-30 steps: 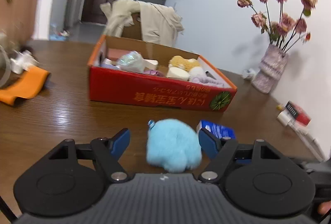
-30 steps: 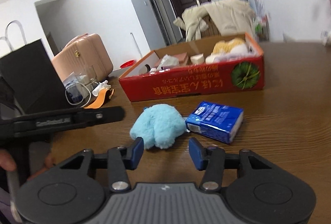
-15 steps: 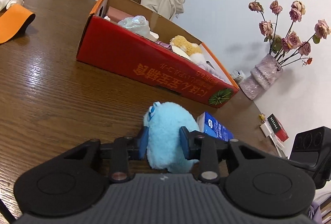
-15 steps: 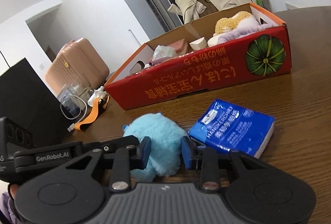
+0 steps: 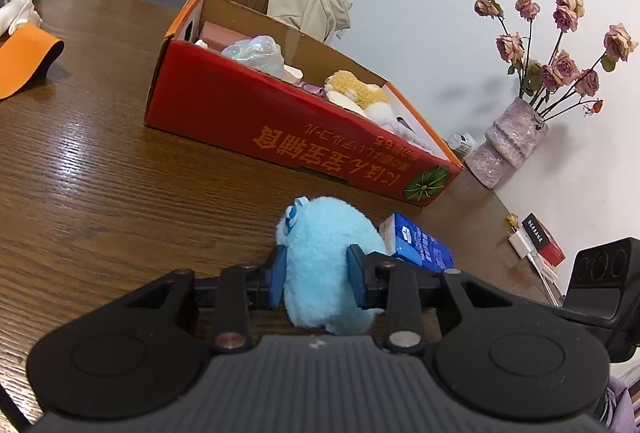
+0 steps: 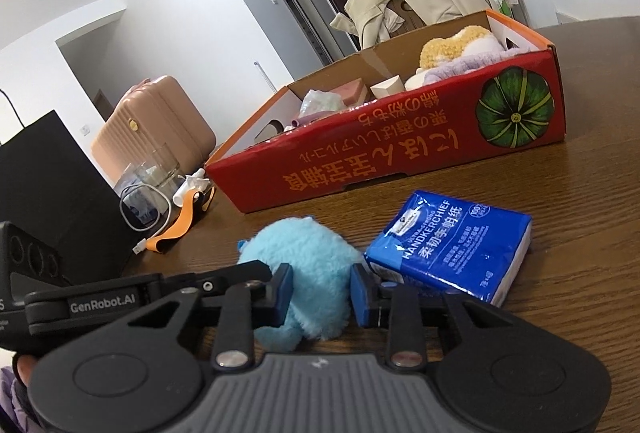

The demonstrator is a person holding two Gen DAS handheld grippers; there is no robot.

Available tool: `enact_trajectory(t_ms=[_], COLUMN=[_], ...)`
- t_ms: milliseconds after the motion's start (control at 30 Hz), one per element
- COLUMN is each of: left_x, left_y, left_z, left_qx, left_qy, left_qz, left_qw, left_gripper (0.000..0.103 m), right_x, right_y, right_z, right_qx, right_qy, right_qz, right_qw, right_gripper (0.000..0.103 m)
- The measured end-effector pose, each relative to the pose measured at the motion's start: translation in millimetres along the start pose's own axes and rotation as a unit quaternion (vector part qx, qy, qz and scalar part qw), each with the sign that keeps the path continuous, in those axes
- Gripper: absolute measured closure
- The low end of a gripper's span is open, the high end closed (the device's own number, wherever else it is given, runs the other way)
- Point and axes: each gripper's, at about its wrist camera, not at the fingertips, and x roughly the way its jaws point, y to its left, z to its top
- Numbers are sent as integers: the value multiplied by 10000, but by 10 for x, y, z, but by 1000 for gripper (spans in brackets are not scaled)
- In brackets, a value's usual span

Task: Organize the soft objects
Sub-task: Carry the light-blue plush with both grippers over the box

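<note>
Both tongs, left (image 5: 317, 275) and right (image 6: 321, 295), clenched on blue plush (image 5: 324, 257); vase (image 5: 506, 137) only in left view

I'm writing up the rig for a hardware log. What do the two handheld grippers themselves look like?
Both match: the left gripper and right gripper are matte black with round hubs, a ribbed grey centre plate, silver pivot screws and blue pads on the fingertips. In the right wrist view, the left gripper's side reads "GenRobot.AI" in white. A purple sleeve shows at the edge.
</note>
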Motion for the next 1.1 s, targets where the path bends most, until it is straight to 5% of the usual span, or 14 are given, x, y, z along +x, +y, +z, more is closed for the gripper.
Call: enact_trajectory(t_ms=[367,667,833,1100], left_x=[-715,-830,-683,46], left_y=[-508,-828,-916,-707], left_z=[-264,-244,58,1201], left_qx=[191,390,534,230], left_qy=[-562,-720,-721,-499], left_qz=[-254,-400,-606,-649], left_qw=[9979,9958,9941,9964], left_gripper=[71,71,71,71], right_x=[-898,-1262,-1276,-594], right_y=[436,425,355,182], right_z=[-149,-84,276,1341], right_qx=[-349,-390,-465,-591], right_qy=[-690,-1015,-1154,-1057], right_qz=[-51,-46,-71,-211], right_qw=[9970,9941,9922,9924], right_gripper=[74,74,74,74])
